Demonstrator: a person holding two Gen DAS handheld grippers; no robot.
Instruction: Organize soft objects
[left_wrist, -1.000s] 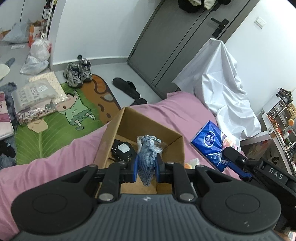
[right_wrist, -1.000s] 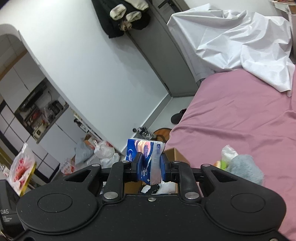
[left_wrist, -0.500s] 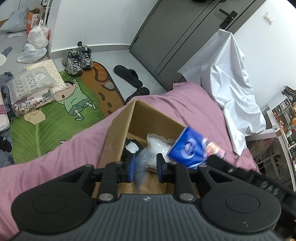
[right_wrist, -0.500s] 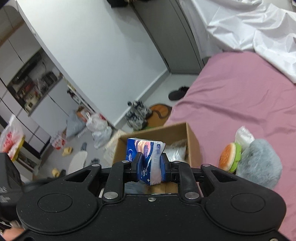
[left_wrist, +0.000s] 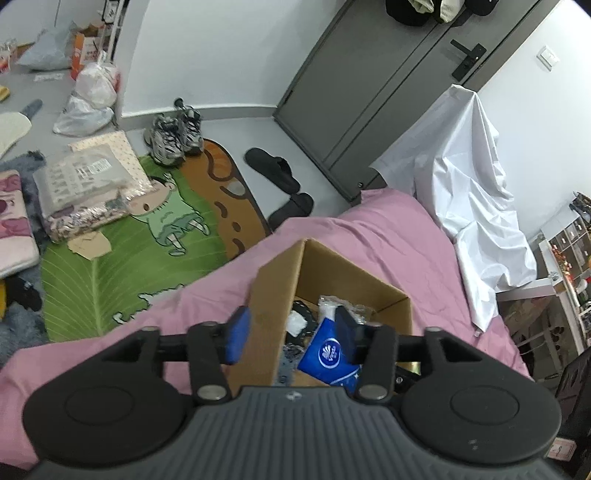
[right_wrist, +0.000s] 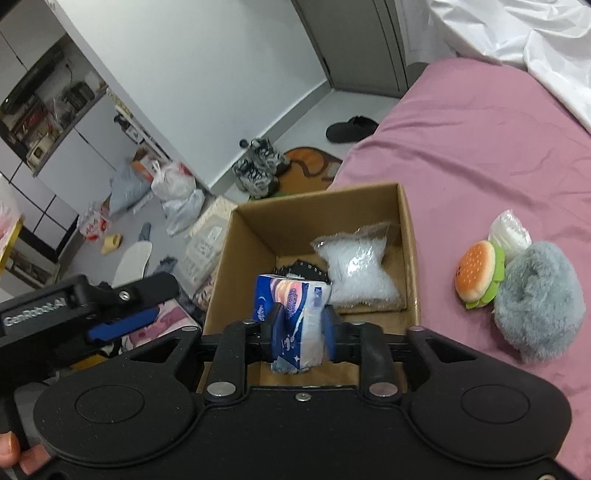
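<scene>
The cardboard box (right_wrist: 406, 236) sits on the pink bed, directly below the right gripper (right_wrist: 301, 326), whose jaws are opening around the upright tissue pack (right_wrist: 291, 310). The left gripper (left_wrist: 291, 332) spreads wider, empty, straddling the box's near wall.

Matt brown corrugated cardboard box (right_wrist: 406, 236), glossy blue plastic-wrapped tissue pack (right_wrist: 295, 317), crinkled clear plastic bag of white fluff (right_wrist: 354, 266), shaggy grey plush (right_wrist: 539, 299), soft hamburger toy (right_wrist: 476, 273), smooth pink cloth bedsheet (right_wrist: 480, 147), matt black plastic right gripper (right_wrist: 301, 328).
</scene>
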